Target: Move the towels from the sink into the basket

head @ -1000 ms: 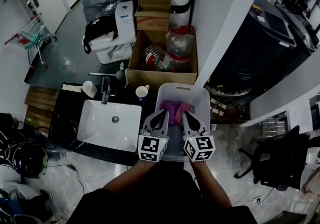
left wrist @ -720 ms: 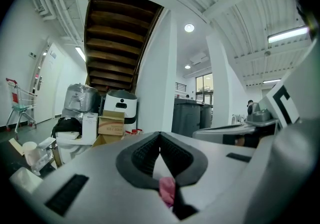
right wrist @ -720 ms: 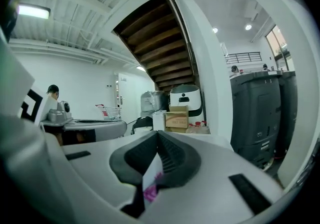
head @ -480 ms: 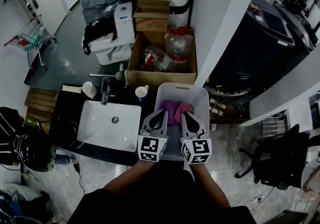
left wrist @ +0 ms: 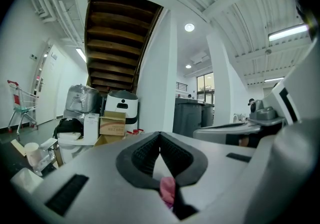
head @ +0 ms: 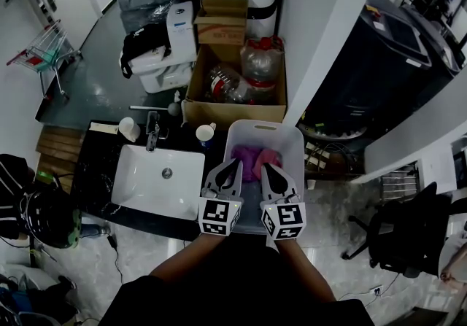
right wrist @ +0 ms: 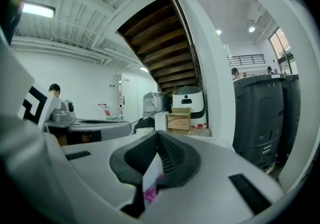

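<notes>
Left claw [head: 238, 163]: jaws together. In the left gripper view the ribbed pads [left wrist: 145, 154] meet at the tips. Nothing is pinched at that contact point. A sliver of pink cloth shows through the gap lower down, behind the tips. Whether it touches the pads I cannot tell.

Right claw [head: 263, 167]: jaws together too. The right gripper view shows its tips closed on each other, with a bit of magenta and white visible through the opening beneath them.

Both claws sit side by side, near each other but not touching, and point away from me at close to level. Their marker cubes [head: 219, 216] are nearest my body.

Towels [head: 255, 158]: a pink and purple heap, just beyond and below both sets of tips. They lie inside the white basket [head: 267, 125]. From the head view my tips hang over the near edge of the heap.

Sink [head: 146, 189]: white rectangular basin, directly left of the left claw, set in a dark counter. Its faucet [head: 153, 138] stands at the far rim. A paper cup [head: 207, 133] sits ahead of the left claw, between sink and basket.

Beyond the basket, straight ahead: an open cardboard box [head: 235, 109] holding plastic bottles [head: 259, 62].
</notes>
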